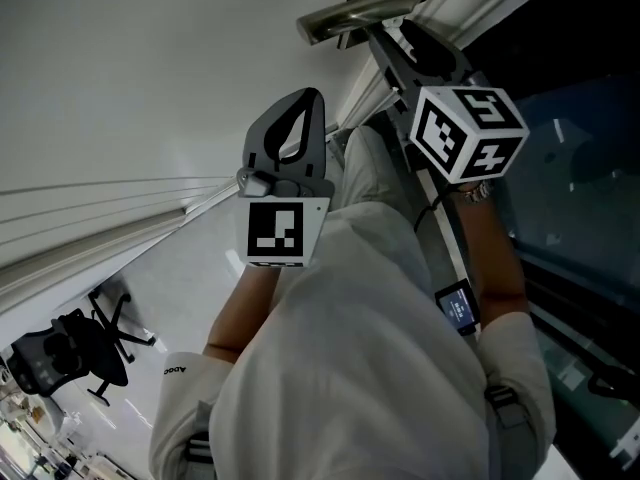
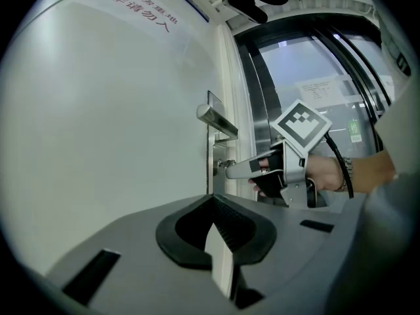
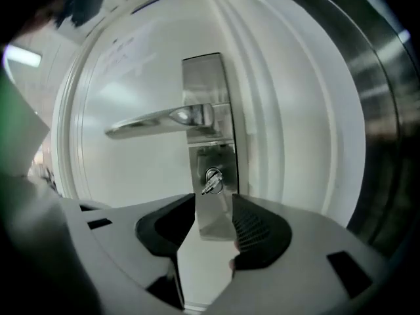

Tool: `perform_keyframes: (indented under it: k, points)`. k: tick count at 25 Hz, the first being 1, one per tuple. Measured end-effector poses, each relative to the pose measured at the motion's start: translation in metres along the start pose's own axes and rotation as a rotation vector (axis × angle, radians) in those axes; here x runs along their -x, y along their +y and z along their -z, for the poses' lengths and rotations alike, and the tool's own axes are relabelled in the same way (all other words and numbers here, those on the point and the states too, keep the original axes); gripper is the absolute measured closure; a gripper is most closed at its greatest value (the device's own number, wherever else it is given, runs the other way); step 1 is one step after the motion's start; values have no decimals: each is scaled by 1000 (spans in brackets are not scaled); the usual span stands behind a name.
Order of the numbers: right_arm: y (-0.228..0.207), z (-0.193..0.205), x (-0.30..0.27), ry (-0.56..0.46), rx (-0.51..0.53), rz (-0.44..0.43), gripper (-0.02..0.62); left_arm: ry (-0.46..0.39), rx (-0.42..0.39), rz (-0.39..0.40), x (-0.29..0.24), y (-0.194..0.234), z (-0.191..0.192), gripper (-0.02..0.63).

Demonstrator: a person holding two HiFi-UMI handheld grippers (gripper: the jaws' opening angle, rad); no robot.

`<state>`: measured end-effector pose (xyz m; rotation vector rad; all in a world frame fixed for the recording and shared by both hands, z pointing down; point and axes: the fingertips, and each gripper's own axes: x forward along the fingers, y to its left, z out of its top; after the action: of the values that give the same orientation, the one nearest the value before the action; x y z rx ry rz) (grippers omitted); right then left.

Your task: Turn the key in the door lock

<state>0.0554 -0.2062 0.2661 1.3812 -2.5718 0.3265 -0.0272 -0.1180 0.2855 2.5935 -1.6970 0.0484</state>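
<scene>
Key [image 3: 211, 182] sits in the cylinder of the metal lock plate [image 3: 209, 223], just below the lever handle [image 3: 157, 120], near the latch edge of the white door [image 3: 131, 176]. Its head looks tilted down-left, not upright. Whether the turn is done can't be judged from that alone. Right gripper [image 3: 213, 202] points straight at the lock, slightly nose-down, so the key lines up with the gap. Its fingers [image 3: 252, 225] are spread apart and the key shows just above and beyond the tips; no pad is pressing on it, so nothing is held. The left gripper view shows the right gripper's tips right at the lock, close enough to close on the key head without reaching. Left gripper [image 2: 213, 202] is held level and back from the door, well apart from the lock, probably parked to stay clear of the handle. Its fingers are closed together on nothing. A dark glass panel [image 2: 308, 77] in a metal frame stands just beside the door on the lock side, leaving little side room for the right wrist.
</scene>
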Motion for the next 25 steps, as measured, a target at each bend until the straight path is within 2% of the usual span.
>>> perform_keyframes:
  k: [7,9,10,18,20,23,25]
  points:
    - [6,-10,7,15,859,285,443,8,14,17,0,-3,3,597]
    - [7,-9,4,28,1052,333,443,7,21,18,1,-2,3,597]
    - [7,-8,3,31,1112,346,443,6,19,15,2,-1,2,597]
    - [12,-13,-6,43,1301,367,445,3,14,-15,10,10,0,597]
    - [11,-12,-9,50,1322,374,482,3,13,-16,10,10,0,597]
    - [11,-12,-9,43,1304,391,488,5,16,-20,11,11,1,597]
    - [11,-13,-9,39,1235,387,488,8,20,-24,11,13,2,597]
